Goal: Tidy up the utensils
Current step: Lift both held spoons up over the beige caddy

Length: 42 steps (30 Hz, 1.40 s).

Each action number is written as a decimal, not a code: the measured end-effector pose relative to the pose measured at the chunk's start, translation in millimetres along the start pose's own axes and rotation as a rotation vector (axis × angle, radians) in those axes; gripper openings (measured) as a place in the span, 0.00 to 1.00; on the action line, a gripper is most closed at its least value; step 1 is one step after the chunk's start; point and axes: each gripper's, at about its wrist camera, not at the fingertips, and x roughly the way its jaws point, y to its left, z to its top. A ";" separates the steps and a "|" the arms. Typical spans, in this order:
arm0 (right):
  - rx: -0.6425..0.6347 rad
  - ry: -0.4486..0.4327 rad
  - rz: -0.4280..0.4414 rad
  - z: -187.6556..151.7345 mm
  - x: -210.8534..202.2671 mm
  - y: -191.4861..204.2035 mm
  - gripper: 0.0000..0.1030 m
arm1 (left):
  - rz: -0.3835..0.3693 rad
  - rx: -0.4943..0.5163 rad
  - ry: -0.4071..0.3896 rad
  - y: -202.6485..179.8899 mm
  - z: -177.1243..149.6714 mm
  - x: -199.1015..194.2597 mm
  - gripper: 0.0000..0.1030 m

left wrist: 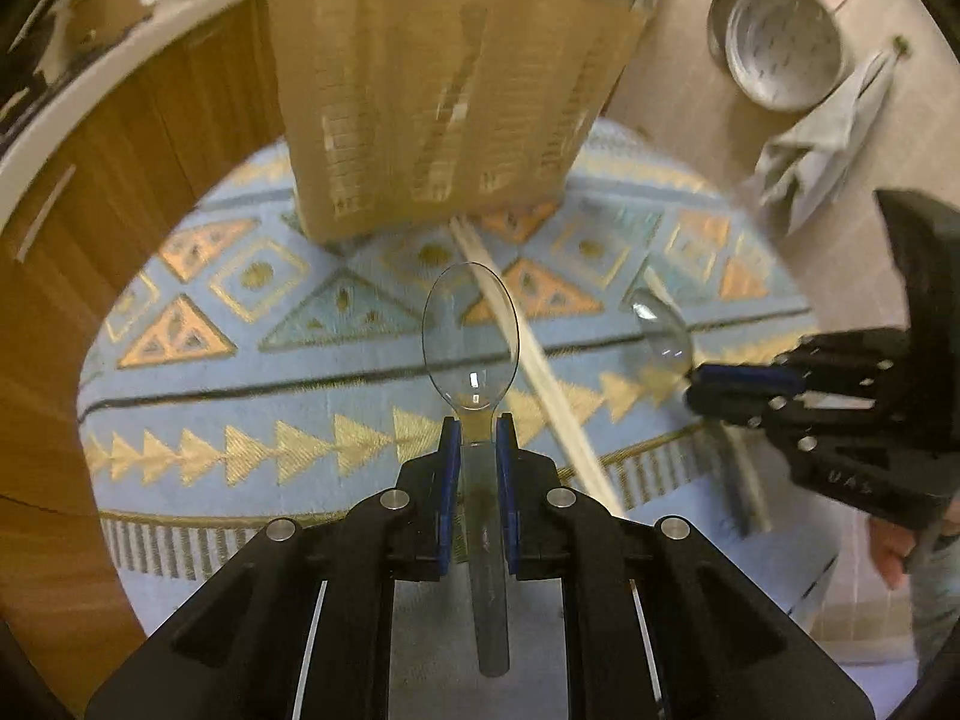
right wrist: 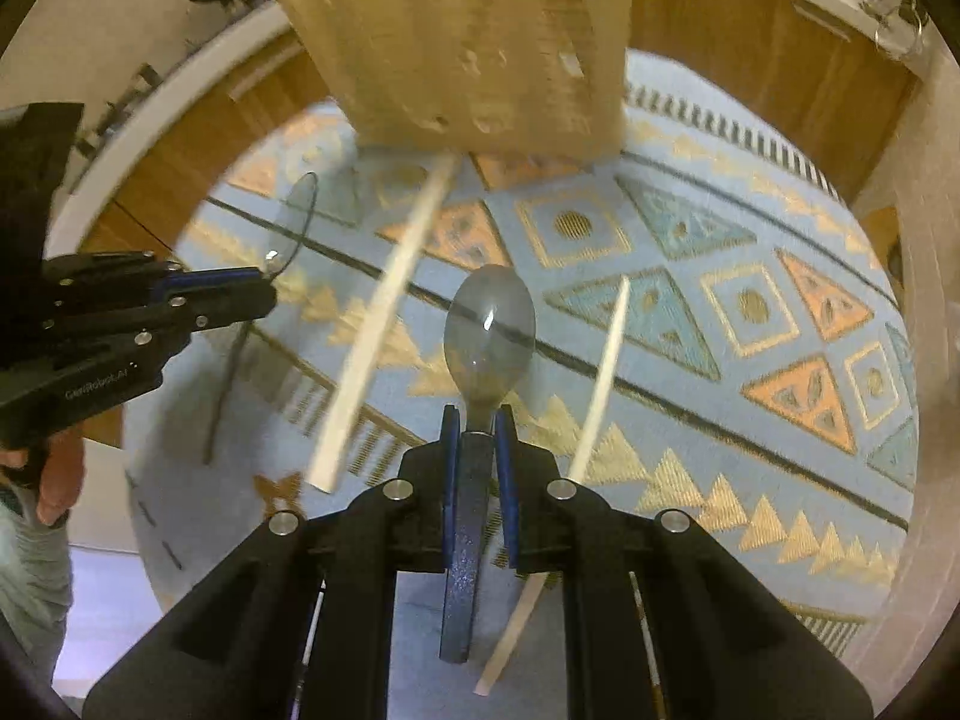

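Observation:
My left gripper (left wrist: 478, 426) is shut on the neck of a clear plastic spoon (left wrist: 470, 327), bowl pointing forward above the patterned blue mat (left wrist: 240, 396). My right gripper (right wrist: 478, 423) is shut on a second clear plastic spoon (right wrist: 489, 324) held the same way. Each gripper shows in the other's view: the right one (left wrist: 696, 381) with its spoon (left wrist: 660, 330) at the right, the left one (right wrist: 270, 285) with its spoon (right wrist: 297, 219) at the left. A tan slotted utensil holder (left wrist: 444, 90) stands at the mat's far side, also in the right wrist view (right wrist: 480, 42). Wooden chopsticks (right wrist: 384, 324) lie on the mat.
A second chopstick (right wrist: 600, 378) lies under my right gripper. A long pale stick (left wrist: 540, 372) crosses the mat in the left wrist view. Wooden cabinet fronts (left wrist: 90, 180) curve around the left. A metal bowl (left wrist: 780, 42) and a grey cloth (left wrist: 822, 138) lie at the far right.

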 end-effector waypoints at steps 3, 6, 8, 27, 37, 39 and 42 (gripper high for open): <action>-0.040 -0.112 0.035 -1.0 -19.6 10.8 0.09 | -0.001 0.025 -0.102 -4.4 -3.5 -28.0 0.10; -0.050 -0.223 0.040 -2.5 -40.7 13.3 0.10 | -0.005 0.044 -0.242 -13.7 -1.6 -57.6 0.10; 0.002 -0.300 0.085 1.0 -54.4 13.5 0.10 | -0.011 0.044 -0.332 -20.2 1.1 -72.2 0.10; 0.123 -0.856 0.079 114.0 -141.5 -10.5 0.10 | -0.063 -0.185 -1.017 26.6 96.9 -136.7 0.10; 0.142 -0.852 -0.062 138.9 -94.5 -18.4 0.10 | 0.020 -0.234 -1.000 42.5 113.2 -81.4 0.10; 0.126 -0.851 -0.082 139.5 -88.1 -18.0 0.10 | 0.045 -0.253 -1.021 45.9 112.7 -82.8 0.10; 0.100 -0.831 -0.105 139.8 -75.1 -14.5 0.10 | 0.069 -0.247 -1.029 48.6 113.1 -81.0 0.10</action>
